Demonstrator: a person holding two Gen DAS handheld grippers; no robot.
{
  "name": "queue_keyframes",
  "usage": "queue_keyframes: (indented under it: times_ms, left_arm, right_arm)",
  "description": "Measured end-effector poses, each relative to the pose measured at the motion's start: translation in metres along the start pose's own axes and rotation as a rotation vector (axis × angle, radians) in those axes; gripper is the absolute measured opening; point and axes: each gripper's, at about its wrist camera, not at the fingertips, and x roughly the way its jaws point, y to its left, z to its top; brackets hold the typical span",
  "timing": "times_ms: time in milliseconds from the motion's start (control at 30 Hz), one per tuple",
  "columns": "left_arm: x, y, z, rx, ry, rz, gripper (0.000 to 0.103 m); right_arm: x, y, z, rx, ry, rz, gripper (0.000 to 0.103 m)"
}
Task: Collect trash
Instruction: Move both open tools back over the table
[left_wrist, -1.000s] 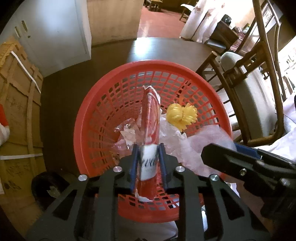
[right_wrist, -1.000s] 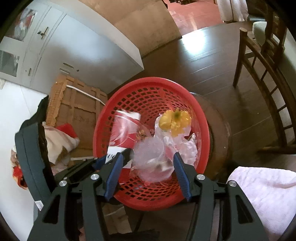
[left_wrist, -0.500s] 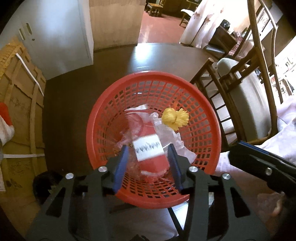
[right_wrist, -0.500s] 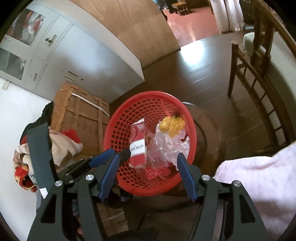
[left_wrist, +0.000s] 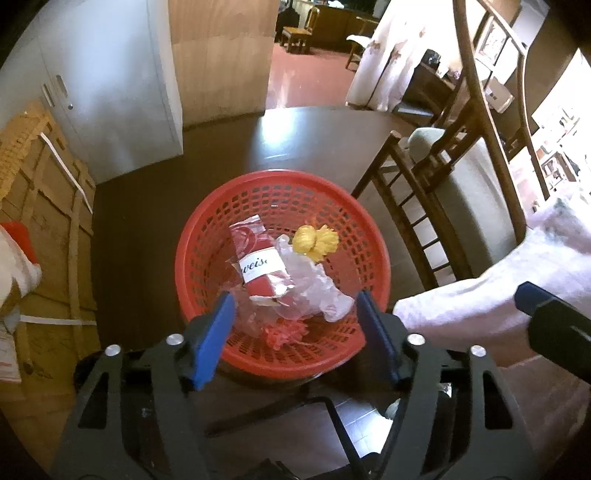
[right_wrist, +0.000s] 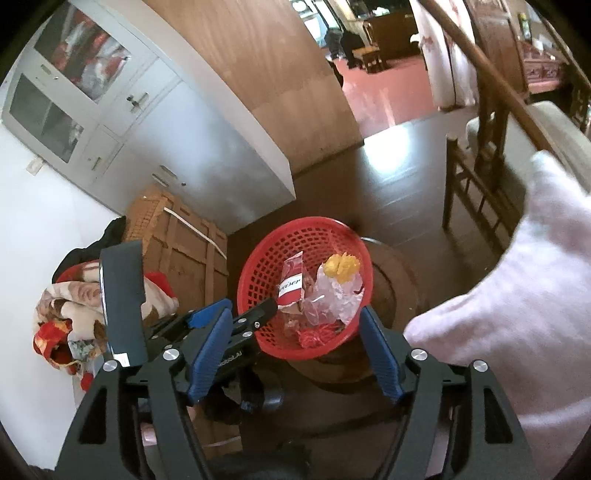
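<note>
Down in the red basket (left_wrist: 373, 236), the red-and-white wrapper (left_wrist: 260, 267) that I was pinching a second ago is now lying loose, leaning on the crumpled clear plastic (left_wrist: 314, 291) beside the yellow tassel (left_wrist: 316, 242). My left gripper (left_wrist: 295, 332) is hanging above the near rim with its jaws spread wide and nothing between them, and it is sitting higher than it was half a second back. My right gripper (right_wrist: 295, 350) is also gaping and carrying nothing, backed further off the basket (right_wrist: 258, 273). I am reading this as the drop being finished: that piece is collected, and both tongs are free for whatever trash remains, though none is showing outside the basket.
</note>
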Motion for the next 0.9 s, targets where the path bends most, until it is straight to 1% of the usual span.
queue_keyframes:
  times_ms: [33,100,133,167,200,267,367,467,500,533,600,667,700,733,900]
  left_arm:
    - [-0.007,-0.005,-0.002,0.005,0.002,0.007,0.068]
    - [-0.022,-0.013,-0.004,0.013,-0.013,-0.006,0.068]
    - [-0.035,-0.020,-0.006,0.026,-0.037,-0.021,0.071]
    - [-0.044,-0.026,-0.007,0.040,-0.054,-0.026,0.076]
    - [-0.054,-0.031,-0.008,0.053,-0.073,-0.027,0.079]
    - [-0.079,-0.046,-0.011,0.085,-0.140,-0.031,0.085]
    - [-0.104,-0.069,-0.017,0.140,-0.203,-0.044,0.088]
    - [-0.117,-0.098,-0.025,0.220,-0.221,-0.072,0.088]
    - [-0.120,-0.110,-0.028,0.246,-0.223,-0.076,0.088]
    - [-0.124,-0.124,-0.032,0.279,-0.228,-0.081,0.088]
    - [-0.131,-0.147,-0.041,0.323,-0.239,-0.106,0.090]
    - [-0.139,-0.173,-0.052,0.368,-0.250,-0.140,0.094]
    - [-0.143,-0.188,-0.059,0.397,-0.252,-0.156,0.095]
    - [-0.145,-0.200,-0.065,0.421,-0.252,-0.167,0.095]
    - [-0.150,-0.259,-0.096,0.571,-0.241,-0.195,0.096]
  right_arm:
    - [-0.007,0.000,-0.002,-0.006,-0.006,-0.005,0.071]
    - [-0.026,0.000,-0.007,-0.016,-0.032,-0.012,0.073]
    - [-0.039,-0.001,-0.011,-0.017,-0.052,-0.018,0.076]
    - [-0.052,-0.002,-0.015,-0.016,-0.074,-0.026,0.077]
    - [-0.066,-0.003,-0.020,-0.018,-0.097,-0.035,0.078]
    - [-0.088,-0.006,-0.030,-0.031,-0.127,-0.054,0.078]
    - [-0.121,-0.012,-0.046,-0.046,-0.173,-0.100,0.080]
    - [-0.158,-0.031,-0.065,-0.011,-0.217,-0.184,0.083]
    - [-0.174,-0.039,-0.073,0.009,-0.242,-0.222,0.089]
    - [-0.188,-0.046,-0.080,0.026,-0.270,-0.257,0.091]
    - [-0.217,-0.060,-0.096,0.050,-0.317,-0.335,0.091]
    - [-0.239,-0.073,-0.110,0.074,-0.347,-0.414,0.091]
    - [-0.257,-0.085,-0.122,0.101,-0.370,-0.466,0.094]
    - [-0.270,-0.094,-0.131,0.127,-0.387,-0.498,0.097]
    - [-0.328,-0.144,-0.177,0.266,-0.454,-0.638,0.097]
